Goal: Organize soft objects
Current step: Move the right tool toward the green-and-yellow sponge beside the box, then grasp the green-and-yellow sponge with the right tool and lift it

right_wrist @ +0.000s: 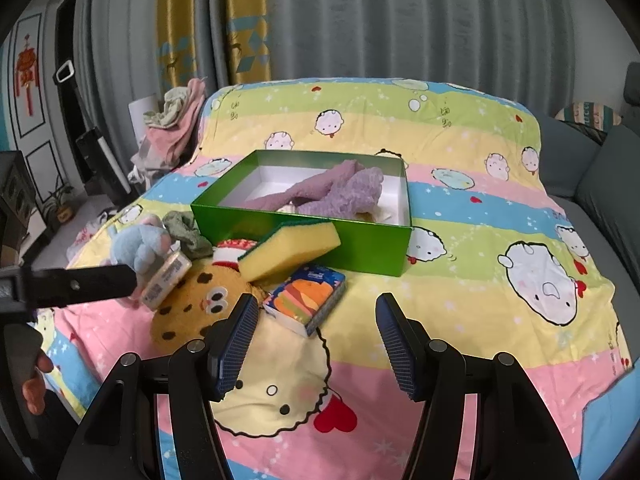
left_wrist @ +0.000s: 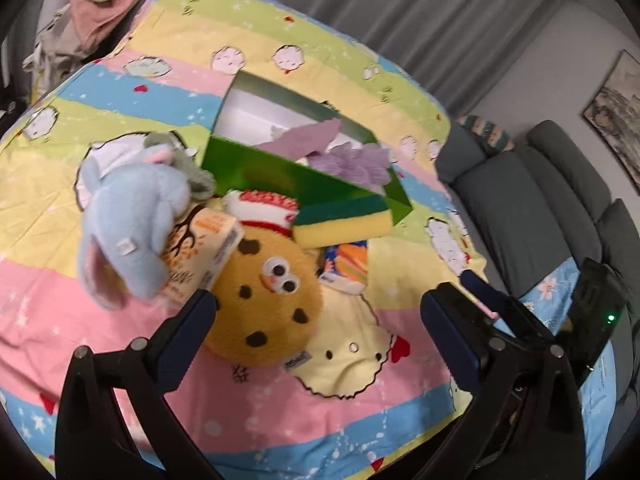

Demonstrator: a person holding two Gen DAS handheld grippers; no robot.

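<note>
Both grippers spread wide, nothing held. The left gripper (left_wrist: 316, 320) hangs low over the round brown cookie plush with googly eyes (left_wrist: 264, 300), fingers straddling it; the right gripper (right_wrist: 316, 340) hovers near the orange-and-blue tissue pack (right_wrist: 306, 300), angled towards the open green cardboard box (right_wrist: 304, 236). Risk here, I'd say: the yellow sponge with green scrub top (left_wrist: 344, 220) leans on the box wall over the plush, and the small printed carton (left_wrist: 200, 256) and light-blue plush elephant (left_wrist: 128, 216) crowd its other side. Lift the cookie carelessly and that pile could tumble across the striped cartoon bedsheet (right_wrist: 480, 320). Purple fuzzy cloths (right_wrist: 340, 192) are already boxed.
</note>
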